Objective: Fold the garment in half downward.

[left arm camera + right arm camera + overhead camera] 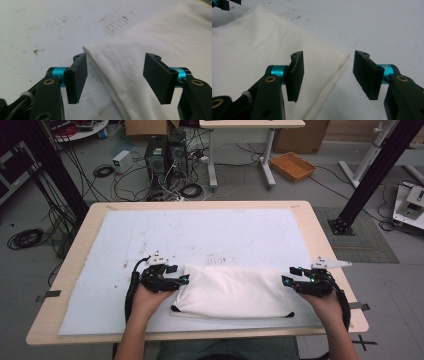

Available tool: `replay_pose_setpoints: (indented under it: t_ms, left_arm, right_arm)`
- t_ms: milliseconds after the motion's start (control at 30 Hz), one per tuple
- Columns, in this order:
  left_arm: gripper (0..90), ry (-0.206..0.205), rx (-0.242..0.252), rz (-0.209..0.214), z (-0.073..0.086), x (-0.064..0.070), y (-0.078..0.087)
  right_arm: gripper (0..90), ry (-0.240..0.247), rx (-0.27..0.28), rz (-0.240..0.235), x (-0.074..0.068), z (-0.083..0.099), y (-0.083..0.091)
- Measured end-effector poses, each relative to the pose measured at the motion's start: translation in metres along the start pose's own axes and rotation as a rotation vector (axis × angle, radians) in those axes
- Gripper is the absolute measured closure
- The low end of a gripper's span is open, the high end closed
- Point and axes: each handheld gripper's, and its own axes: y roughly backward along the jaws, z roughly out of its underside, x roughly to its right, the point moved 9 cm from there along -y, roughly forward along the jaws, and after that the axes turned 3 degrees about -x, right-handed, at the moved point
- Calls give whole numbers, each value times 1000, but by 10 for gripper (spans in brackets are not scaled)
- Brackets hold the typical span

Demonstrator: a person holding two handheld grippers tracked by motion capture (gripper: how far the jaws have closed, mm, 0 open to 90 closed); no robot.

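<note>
Folded white cloth lies at desk's 6 o'clock edge. Left tool at cloth's 9 o'clock, jaws wide, straddling its edge. Right tool at 3 o'clock, likewise wide.

The worktop is pale wood with rounded corners, and a big white sheet covers most of its top, leaving a wooden border all round. The sheet is scuffed, with dark specks and smudges toward the left and a faint grid of marks near the middle. On the sheet, at the near edge, lies a folded white cloth, flat, its long side running left to right, dark trim showing at its near corners
</note>
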Motion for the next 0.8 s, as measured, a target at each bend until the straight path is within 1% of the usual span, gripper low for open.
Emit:
replay_pose_setpoints:
  t_ms: [33,67,100,133,167,200,233,267,300,333,367,400,433,467,500,533,567,667,733,767,800]
  left_arm:
    - [365,7,-13,-3,-3,-4,-6]
    - [366,13,-18,-17,-5,-8,-11]
    - [366,24,-16,-35,-7,-13,-15]
    - [368,33,-18,-42,-9,-16,-18]
    - [369,43,-21,-44,-10,-20,-24]
    - [377,43,-21,-44,-10,-20,-24]
    - [377,46,-55,-53,-7,-24,-32]
    - [412,50,-74,-50,-4,-23,-35]
    - [485,30,-100,-45,-1,-22,-38]
    - [557,5,-109,-54,1,-21,-40]
    - [597,-22,-107,-72,1,-20,-40]
    - [681,-31,-113,-64,2,-18,-40]
    - [723,-47,-116,-64,2,-17,-40]
    - [757,-49,-116,-59,2,-15,-40]
    - [798,-56,-116,-56,3,-14,-39]
    - [830,-59,-111,-59,2,-13,-39]
    - [848,-63,-109,-62,2,-13,-38]
    - [859,-53,-98,-80,2,-16,-35]
    - [862,-53,-84,-85,0,-17,-33]
    - [864,-43,-74,-84,-1,-17,-33]
    - [865,-46,-72,-88,-2,-18,-33]
  right_arm:
    - [457,7,-7,2,2,-3,-5]
    - [459,6,-31,25,6,-7,-13]
    - [459,5,-54,39,11,-9,-20]
    - [461,-2,-85,41,16,-9,-27]
    - [461,-8,-108,48,19,-8,-32]
    - [461,-8,-108,48,19,-8,-32]
    - [461,-18,-144,59,24,-6,-40]
    - [460,-43,-208,29,28,2,-51]
    - [518,-27,-197,36,28,2,-52]
    - [577,0,-202,54,30,3,-50]
    - [668,8,-208,50,30,3,-49]
    - [752,12,-211,20,28,3,-49]
    - [786,9,-215,-8,26,4,-49]
    - [807,21,-211,-4,25,4,-50]
    - [841,22,-213,-4,25,4,-49]
    - [864,29,-215,-11,24,4,-49]
    - [873,40,-217,-4,24,3,-49]
    - [884,87,-201,14,25,-3,-48]
    - [888,113,-202,31,27,-7,-48]
    - [888,127,-203,42,28,-10,-49]
    - [889,133,-199,45,29,-12,-50]
